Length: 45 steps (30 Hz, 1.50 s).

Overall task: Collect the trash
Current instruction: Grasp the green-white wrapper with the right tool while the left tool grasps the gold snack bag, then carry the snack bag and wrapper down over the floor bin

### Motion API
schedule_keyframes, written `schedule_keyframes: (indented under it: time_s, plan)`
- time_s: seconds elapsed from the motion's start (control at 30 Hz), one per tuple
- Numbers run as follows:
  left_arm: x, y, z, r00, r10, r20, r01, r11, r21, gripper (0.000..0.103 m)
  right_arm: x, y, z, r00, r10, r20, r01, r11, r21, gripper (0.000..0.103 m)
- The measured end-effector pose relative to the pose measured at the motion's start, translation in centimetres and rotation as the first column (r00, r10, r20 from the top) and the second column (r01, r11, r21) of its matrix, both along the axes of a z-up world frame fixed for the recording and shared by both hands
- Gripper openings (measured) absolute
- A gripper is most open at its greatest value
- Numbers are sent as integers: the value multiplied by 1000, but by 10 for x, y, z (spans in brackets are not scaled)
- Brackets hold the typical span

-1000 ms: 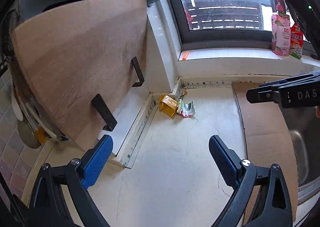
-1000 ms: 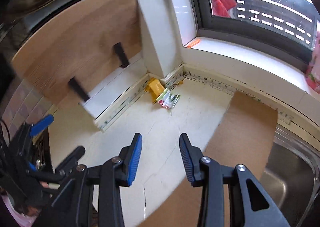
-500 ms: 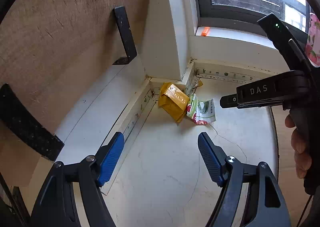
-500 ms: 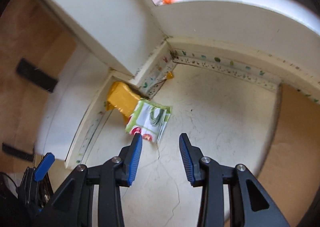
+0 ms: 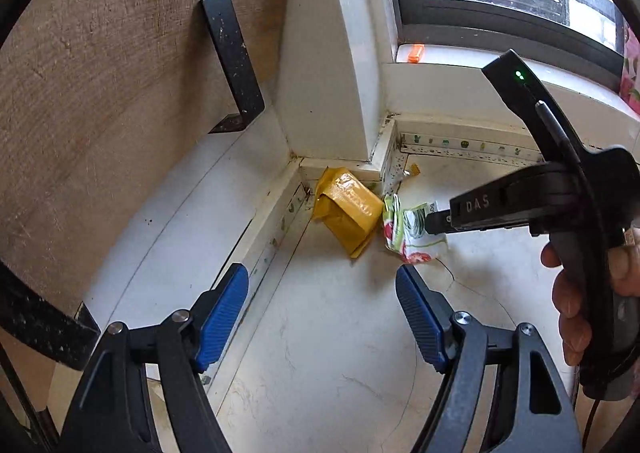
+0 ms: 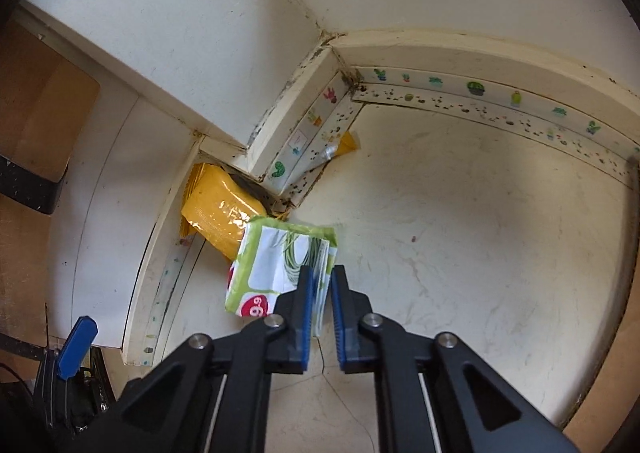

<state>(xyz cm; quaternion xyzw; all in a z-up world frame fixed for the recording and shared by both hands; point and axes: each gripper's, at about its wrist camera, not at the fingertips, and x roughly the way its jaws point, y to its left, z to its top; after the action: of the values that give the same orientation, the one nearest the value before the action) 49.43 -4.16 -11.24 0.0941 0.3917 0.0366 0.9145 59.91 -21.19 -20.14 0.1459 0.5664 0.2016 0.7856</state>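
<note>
R claw (image 6: 320, 285) now shut on green wrapper (image 6: 280, 261), prev open

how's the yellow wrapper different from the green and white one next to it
The yellow wrapper is plain and glossy; the green and white wrapper carries printed leaves and a red patch. The yellow wrapper sits tucked into the corner under the ledge, untouched; the green and white wrapper lies further out, its edge pinched by the right tool. Both are crumpled packets on the pale counter.

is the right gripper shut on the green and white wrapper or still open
Shut on it. In the right wrist view the right gripper has its blue pads pressed against the edge of the green and white wrapper, which lies on the counter.
</note>
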Motion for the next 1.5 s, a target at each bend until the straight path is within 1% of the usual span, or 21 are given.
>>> schedule_keyframes:
  time_s: [0.13, 0.23, 0.3, 0.43, 0.5, 0.57, 0.63, 0.73, 0.83, 0.97, 1.03, 1.1, 1.13, 1.17, 1.2, 1.23, 1.27, 1.37, 1.4, 1.5]
  plan:
    - [4, 1, 1, 1000, 2, -11, -2, 1000, -26, 75, -7, -10, 8, 999, -16, 38, 17, 1000, -12, 4]
    - [10, 2, 0, 1000, 11, -10, -11, 999, -45, 80, -15, -29, 19, 996, -49, 73, 50, 999, -14, 4]
    - [18, 2, -3, 999, 28, -17, -29, 998, -53, 81, -14, -40, 27, 993, -74, 87, 75, 997, -7, 4]
    - [37, 1, -10, 996, 76, -40, -80, 992, -94, 82, -21, -65, 35, 987, -121, 106, 121, 993, 6, 4]
    - [46, 1, -14, 993, 103, -55, -109, 986, -129, 87, -20, -77, 37, 984, -138, 112, 137, 990, 14, 4]
    - [57, 0, -18, 990, 126, -61, -135, 978, -157, 90, -24, -87, 37, 982, -146, 118, 144, 989, 19, 4]
    - [69, -2, -23, 987, 147, -69, -157, 973, -170, 91, -27, -95, 39, 982, -145, 120, 143, 989, 26, 4]
    - [88, -5, -33, 981, 176, -86, -188, 970, -157, 91, -34, -93, 38, 982, -139, 127, 136, 990, 33, 4]
    - [105, -8, -45, 973, 209, -96, -220, 967, -126, 91, -37, -95, 41, 982, -139, 129, 135, 990, 41, 4]
    - [121, -11, -63, 963, 248, -102, -256, 964, -75, 91, -41, -99, 42, 983, -135, 124, 130, 990, 47, 4]
    - [126, -11, -69, 962, 255, -100, -262, 963, -69, 89, -43, -100, 43, 983, -134, 122, 129, 990, 49, 4]
    - [129, -12, -73, 964, 245, -102, -252, 965, -68, 79, -45, -102, 43, 983, -133, 124, 128, 991, 49, 4]
    - [130, -13, -75, 966, 231, -113, -241, 967, -81, 77, -46, -103, 43, 983, -132, 125, 127, 991, 48, 4]
    - [129, -14, -75, 970, 219, -107, -228, 969, -90, 71, -47, -103, 42, 983, -131, 127, 126, 991, 43, 4]
    - [129, -15, -75, 973, 206, -106, -216, 972, -93, 62, -48, -104, 42, 983, -129, 127, 125, 991, 42, 4]
    - [128, -17, -74, 976, 192, -104, -202, 975, -90, 60, -49, -104, 41, 984, -129, 125, 125, 991, 40, 4]
    - [127, -20, -72, 978, 187, -91, -194, 978, -71, 53, -48, -103, 40, 983, -130, 126, 126, 991, 36, 4]
    - [124, -24, -68, 984, 152, -93, -159, 985, -74, 45, -47, -98, 37, 983, -136, 124, 134, 991, 29, 4]
    - [123, -24, -66, 985, 143, -91, -150, 986, -71, 38, -47, -97, 35, 983, -139, 122, 136, 990, 30, 4]
    - [119, -26, -62, 989, 114, -92, -120, 991, -62, 34, -49, -94, 35, 982, -142, 124, 139, 990, 32, 4]
